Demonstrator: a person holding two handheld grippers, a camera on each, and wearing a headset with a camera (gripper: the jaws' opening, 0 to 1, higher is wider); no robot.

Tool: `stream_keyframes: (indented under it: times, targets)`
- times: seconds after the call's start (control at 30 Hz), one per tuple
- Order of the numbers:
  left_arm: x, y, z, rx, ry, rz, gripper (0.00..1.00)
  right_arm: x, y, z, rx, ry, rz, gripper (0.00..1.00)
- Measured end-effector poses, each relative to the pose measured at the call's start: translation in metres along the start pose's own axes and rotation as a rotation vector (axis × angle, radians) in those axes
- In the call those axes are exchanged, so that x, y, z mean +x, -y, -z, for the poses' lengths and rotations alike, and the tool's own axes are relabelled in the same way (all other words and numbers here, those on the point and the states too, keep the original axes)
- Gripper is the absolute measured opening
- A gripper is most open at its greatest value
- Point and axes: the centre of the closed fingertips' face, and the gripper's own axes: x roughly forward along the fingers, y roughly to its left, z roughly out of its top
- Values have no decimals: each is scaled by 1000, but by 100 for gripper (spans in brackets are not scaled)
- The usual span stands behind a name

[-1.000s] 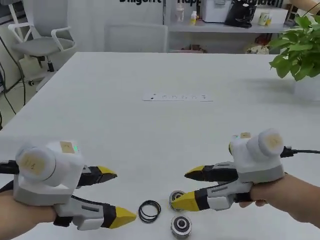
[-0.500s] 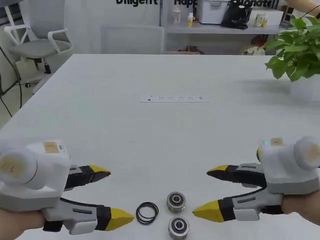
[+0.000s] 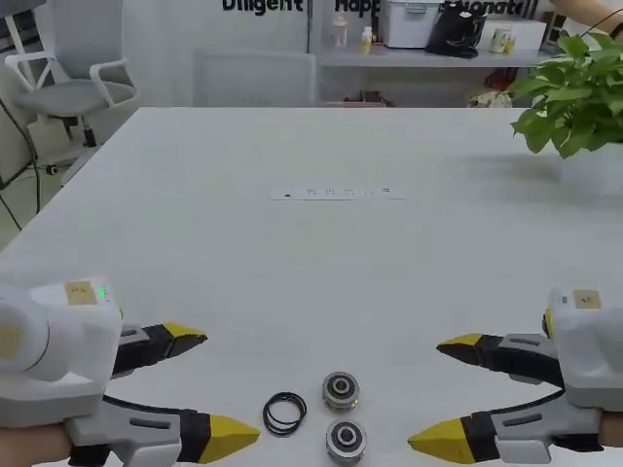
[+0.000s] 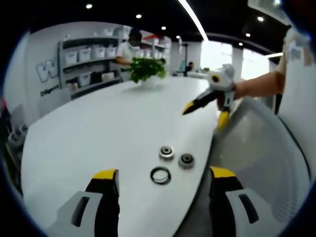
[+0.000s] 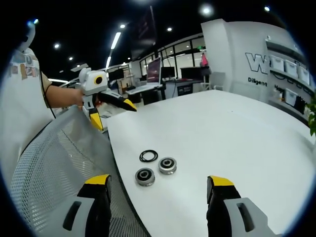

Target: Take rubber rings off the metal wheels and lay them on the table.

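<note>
at the near edge of the white table [image 3: 311, 263], the left gripper [image 3: 226, 384] had its two yellow-tipped fingers [image 3: 234, 433] spread wide apart with nothing between them. the right gripper [image 3: 428, 394] mirrored it, its own fingers [image 3: 438, 438] likewise parted and empty. both hung just above the tabletop, tips pointing inward toward each other across the work.

between the two sets of tips, closer to the left one, lay the rubber rings [image 3: 284, 413] (thin and black, seemingly two overlapping, though the count was hard to tell). they lay flat on the table, free of any wheel. just beside them, on the right gripper's side, sat two metal wheels, the farther wheel [image 3: 341, 389] and the nearer wheel [image 3: 348, 439]. these were close together but apart, each lying flat with its dark hub facing up. whether either wheel carried a ring of its own could not be told.

along the left gripper's own jaws, the rings [image 4: 160, 175] sat ahead of the open tips with the wheels just past them. the right gripper [image 4: 204, 116] was raised well beyond, by the table's edge.

farther out, a long pale strip [image 3: 336, 192] lay mid-table. a potted plant [image 3: 574, 88] stood at the far right, and an office chair [image 3: 78, 88] stood off the far left corner.
</note>
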Motion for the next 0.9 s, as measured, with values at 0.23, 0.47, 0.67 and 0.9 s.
stream_keyframes:
  times: [0.23,0.47,0.67,0.9]
  targets:
    - [-5,2,5,-2,-8,-15,76,-12,3,6,20,4,40,81]
    - [-11,0,4,-1,-1,-37,77,-18,4,6,25,18,63,82]
    - [-14,-1,9,-6,-8,-49,77,-17,1,9,20,10,66,82]
    - [-14,0,13,-16,-11,-55,77,-15,-1,14,0,-15,59,83]
